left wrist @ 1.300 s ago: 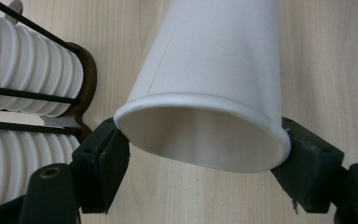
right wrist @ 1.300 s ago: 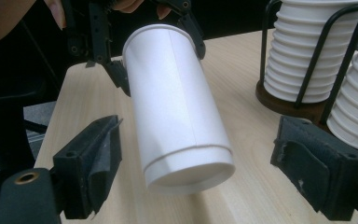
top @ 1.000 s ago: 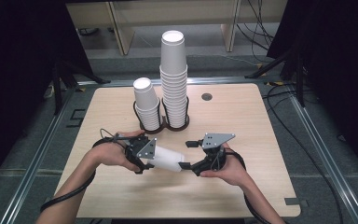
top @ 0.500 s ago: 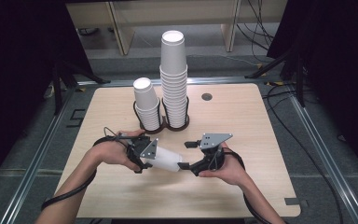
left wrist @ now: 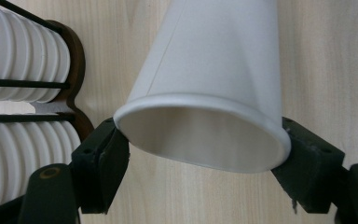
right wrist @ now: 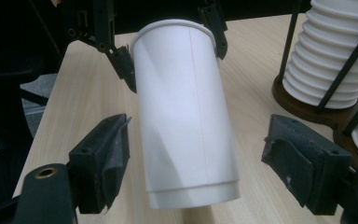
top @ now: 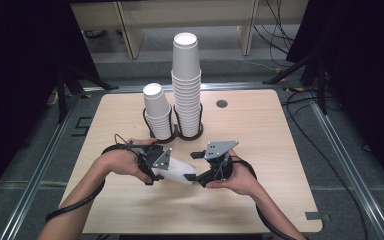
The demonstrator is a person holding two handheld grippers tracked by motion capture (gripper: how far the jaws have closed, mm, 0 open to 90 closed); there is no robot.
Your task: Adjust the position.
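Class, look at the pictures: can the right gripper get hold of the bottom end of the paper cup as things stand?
Probably yes: the cup already lies between the right gripper's open, just-closing jaws, with nothing in between.

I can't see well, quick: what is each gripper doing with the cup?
Left gripper: shut on the cup at its rim.
Right gripper: open, jaws just closing around the cup's base, not touching.

The high view looks forward and down on the wooden table (top: 260, 200) from above the person's side. Both gripper views sit close over that table, facing a white paper cup (left wrist: 209, 79) from opposite ends, rim and base.
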